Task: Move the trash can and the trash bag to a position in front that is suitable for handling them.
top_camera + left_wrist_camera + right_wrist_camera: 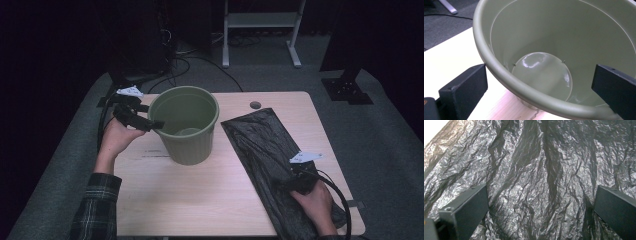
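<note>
While dark room surrounds; wooden table | green bin | black bag

Grey carpet floor, white shelf frame behind, dark room, cables.

Sleeve: we see a dark plaid cuff on the left forearm.
Fingers: ours are black, blocky, each with a small screw.
Plates: pale grey, three-cornered.
Cables: black.
</note>
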